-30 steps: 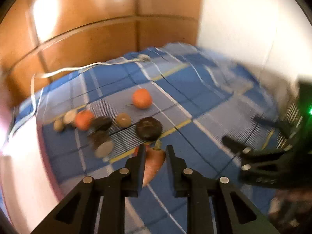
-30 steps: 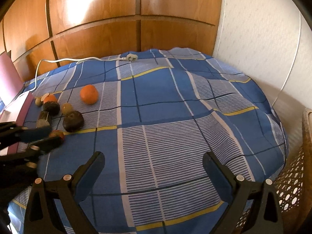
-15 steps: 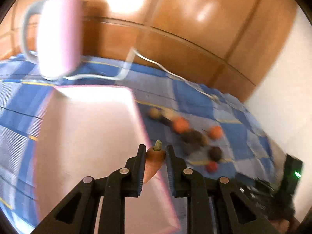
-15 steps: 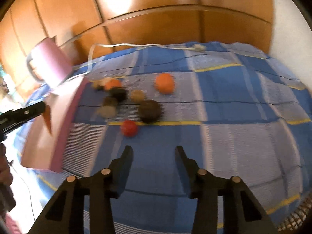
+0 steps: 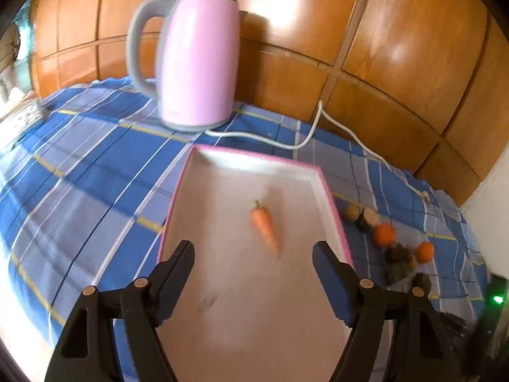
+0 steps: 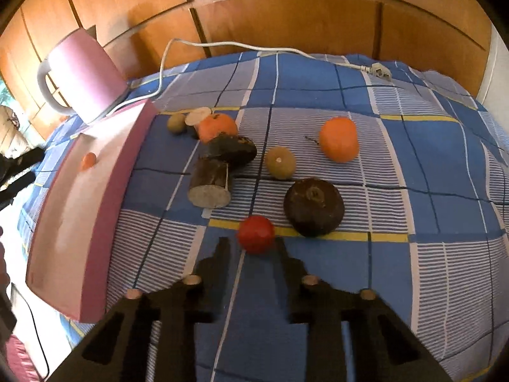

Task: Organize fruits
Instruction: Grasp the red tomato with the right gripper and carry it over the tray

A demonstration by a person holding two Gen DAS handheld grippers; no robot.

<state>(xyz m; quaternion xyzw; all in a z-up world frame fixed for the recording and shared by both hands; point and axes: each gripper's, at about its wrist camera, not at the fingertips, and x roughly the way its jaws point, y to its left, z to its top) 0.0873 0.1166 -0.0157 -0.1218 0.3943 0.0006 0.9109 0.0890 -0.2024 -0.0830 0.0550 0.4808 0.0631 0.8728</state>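
Left claw: jaws have just been opening and stand wide apart, nothing between them, above the pink-rimmed tray. Carrot: lies loose on the tray floor, just beyond the fingertips, leafy end pointing away.

Right claw: jaws have just been closing; a red round fruit sits between the fingertips, which look pressed to its sides. The frame is blurred here.

Around the red fruit, on the blue checked cloth: a dark round fruit just to its right; a small yellowish fruit and an orange farther off; a cut dark piece to the left, with more pieces beyond it.

Tray's long side lies left of this group. Pink kettle stands behind the tray, its white cord trailing across the cloth.
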